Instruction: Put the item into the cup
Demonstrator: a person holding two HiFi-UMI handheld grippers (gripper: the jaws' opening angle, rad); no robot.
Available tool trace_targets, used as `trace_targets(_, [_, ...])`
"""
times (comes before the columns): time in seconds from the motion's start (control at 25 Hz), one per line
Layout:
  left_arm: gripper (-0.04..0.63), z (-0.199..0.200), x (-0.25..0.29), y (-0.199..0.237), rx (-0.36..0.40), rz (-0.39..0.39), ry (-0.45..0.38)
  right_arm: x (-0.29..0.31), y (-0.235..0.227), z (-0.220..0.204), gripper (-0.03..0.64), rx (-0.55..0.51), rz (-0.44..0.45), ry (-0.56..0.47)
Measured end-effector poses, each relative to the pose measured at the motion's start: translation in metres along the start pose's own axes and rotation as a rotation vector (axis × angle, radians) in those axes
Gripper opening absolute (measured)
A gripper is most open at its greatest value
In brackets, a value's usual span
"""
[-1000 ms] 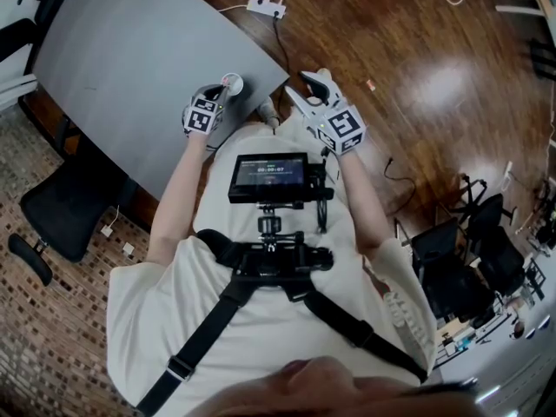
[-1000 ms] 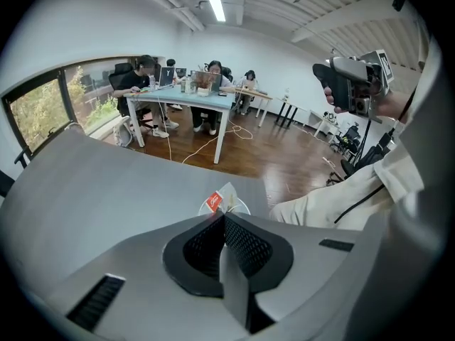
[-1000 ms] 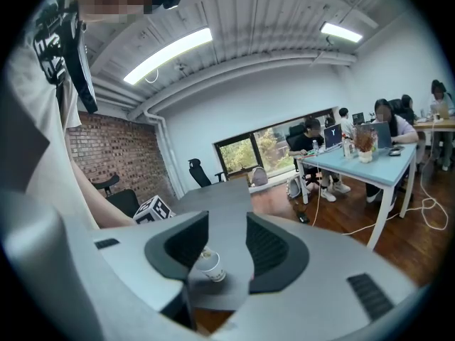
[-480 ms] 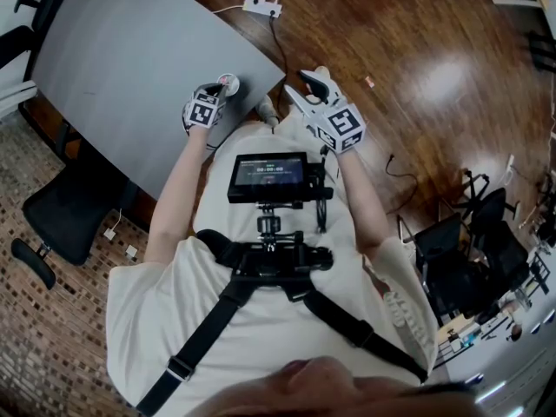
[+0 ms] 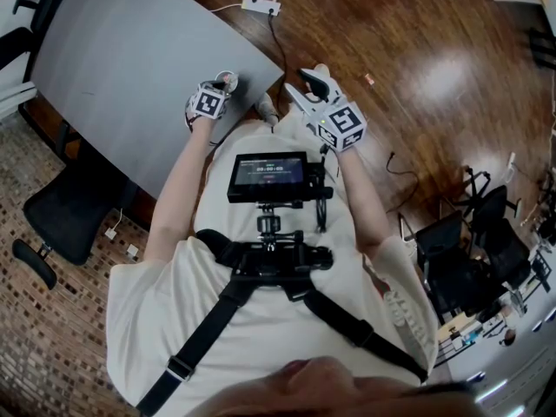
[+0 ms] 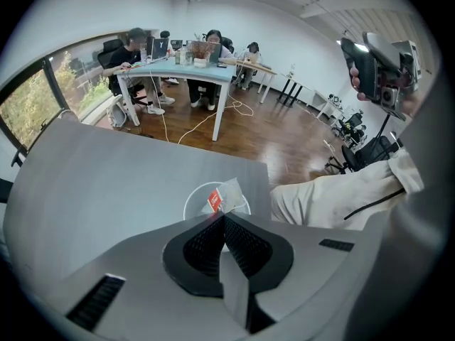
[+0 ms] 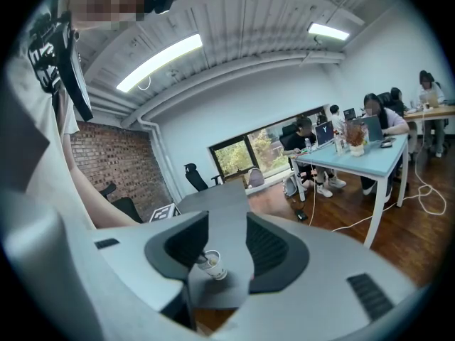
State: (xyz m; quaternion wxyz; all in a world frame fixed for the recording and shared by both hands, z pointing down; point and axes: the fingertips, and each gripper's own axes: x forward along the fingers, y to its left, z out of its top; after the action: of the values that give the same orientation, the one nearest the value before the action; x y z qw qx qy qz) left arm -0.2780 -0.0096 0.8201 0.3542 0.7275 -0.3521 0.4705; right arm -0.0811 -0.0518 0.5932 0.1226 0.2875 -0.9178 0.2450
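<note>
A white paper cup (image 5: 228,78) stands near the corner of the grey table (image 5: 122,50). My left gripper (image 5: 219,88) hovers just over it, shut on a small tea bag with a red tag. In the left gripper view the tea bag (image 6: 227,196) hangs from the closed jaws of the left gripper (image 6: 220,216) over the cup's rim (image 6: 193,199). My right gripper (image 5: 306,87) is open and empty, held off the table's corner above the floor. In the right gripper view the cup (image 7: 212,265) shows far off, below the right gripper (image 7: 227,226).
A power strip (image 5: 261,7) with cables lies on the wooden floor beyond the table. A black office chair (image 5: 61,207) stands at the table's left side, more chairs (image 5: 469,250) at the right. People sit at a blue desk (image 6: 192,59) across the room.
My left gripper has moved a little forward and right, closer over the cup, still holding the tea bag. The right gripper has stayed where it was.
</note>
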Motion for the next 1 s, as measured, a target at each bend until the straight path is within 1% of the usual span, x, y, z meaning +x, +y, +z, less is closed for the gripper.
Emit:
trace_targets(0.16, [0.0, -0.004, 0.005, 0.004, -0.016, 0.012, 0.035, 0.0, 0.0, -0.002, 0.179, 0.002, -0.002, 0.002])
trace_targets(0.24, [0.0, -0.006, 0.004, 0.007, -0.034, 0.02, 0.037, 0.0, 0.001, -0.002, 0.178, 0.005, -0.002, 0.001])
trace_targets(0.4, [0.0, -0.004, -0.005, 0.015, -0.052, 0.062, 0.026, -0.001, 0.0, -0.001, 0.178, 0.013, -0.005, -0.001])
trace_targets(0.48, [0.0, -0.005, -0.007, 0.016, -0.067, 0.067, 0.025, -0.001, -0.001, -0.002, 0.178, 0.014, -0.007, 0.0])
trace_targets(0.72, [0.0, -0.01, -0.005, 0.024, -0.094, 0.089, 0.048, 0.0, 0.0, -0.001, 0.178, 0.009, -0.002, 0.0])
trace_targets(0.8, [0.0, -0.01, -0.004, 0.024, -0.096, 0.086, 0.049, 0.0, 0.0, -0.001, 0.178, 0.009, -0.002, 0.002])
trace_targets(0.92, [0.003, -0.008, -0.001, 0.018, -0.099, 0.057, 0.046, -0.001, 0.0, -0.002, 0.178, 0.01, -0.002, 0.005])
trace_targets(1.0, [0.003, -0.005, 0.0, 0.017, -0.092, 0.059, 0.039, -0.002, -0.001, -0.001, 0.178, 0.007, -0.002, 0.005])
